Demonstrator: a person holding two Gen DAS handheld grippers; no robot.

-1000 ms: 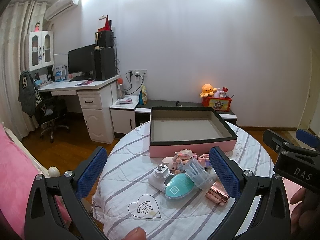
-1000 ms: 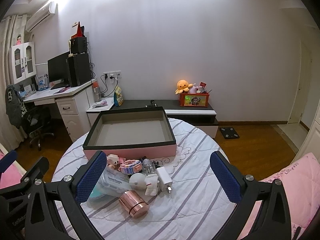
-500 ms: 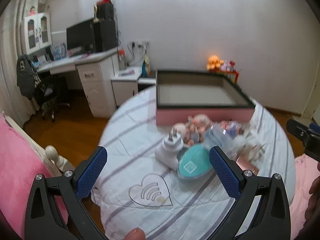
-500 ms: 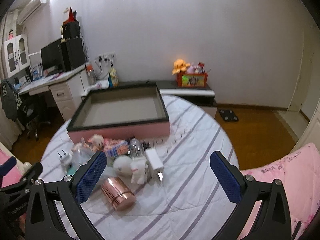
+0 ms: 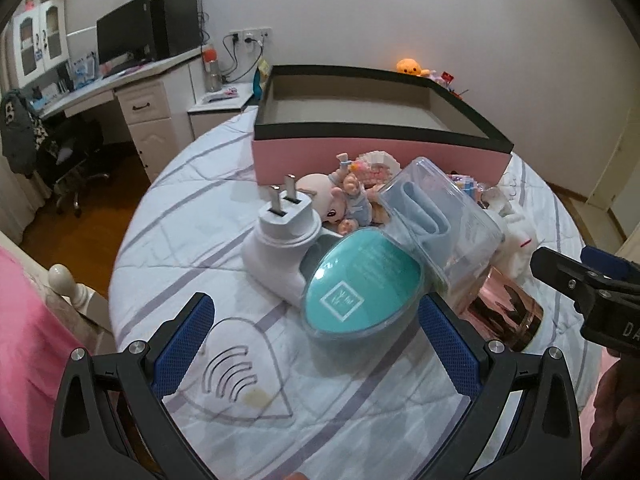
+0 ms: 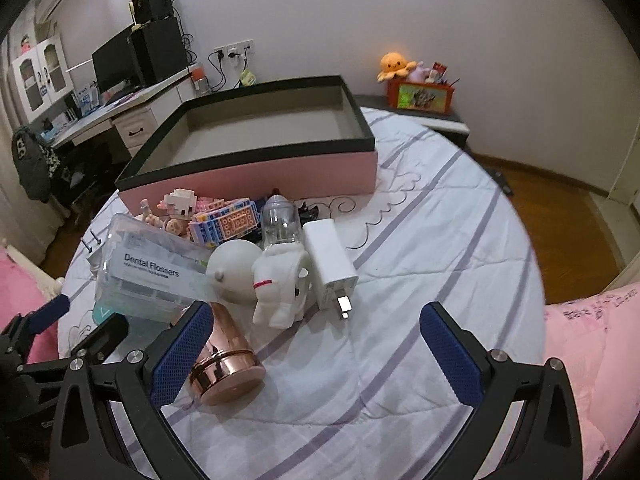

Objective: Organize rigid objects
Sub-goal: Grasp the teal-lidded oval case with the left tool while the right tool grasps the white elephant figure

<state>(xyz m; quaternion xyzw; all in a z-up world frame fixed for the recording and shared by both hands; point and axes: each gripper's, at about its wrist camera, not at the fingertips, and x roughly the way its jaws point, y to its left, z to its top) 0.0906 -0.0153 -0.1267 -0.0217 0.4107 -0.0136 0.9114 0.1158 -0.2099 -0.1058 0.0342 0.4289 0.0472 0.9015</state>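
Observation:
A pile of small objects lies on the round table in front of an empty pink box with a black rim (image 5: 376, 154) (image 6: 256, 168). In the left wrist view my open left gripper (image 5: 316, 336) is just short of a teal-lidded clear case (image 5: 360, 280) and a white plug adapter (image 5: 280, 240). A doll (image 5: 344, 200) and a floss tub (image 5: 436, 216) lie behind them. In the right wrist view my open right gripper (image 6: 316, 344) hovers before a rose-gold cylinder (image 6: 226, 356), a white toy figure (image 6: 280, 284), a white charger (image 6: 330, 264), the Dental Flossers tub (image 6: 148, 272), a clear bottle (image 6: 280, 220) and a brick model (image 6: 228, 220).
The table wears a white striped cloth (image 6: 420, 280) with a heart print (image 5: 236, 372). Pink bedding (image 6: 592, 344) lies at the right, more at the left (image 5: 28, 340). A desk with a monitor (image 5: 124, 40) and a chair stand at the back left.
Both grippers have moved forward and down toward the pile, so the objects look much larger. Both stay open. No object has moved.

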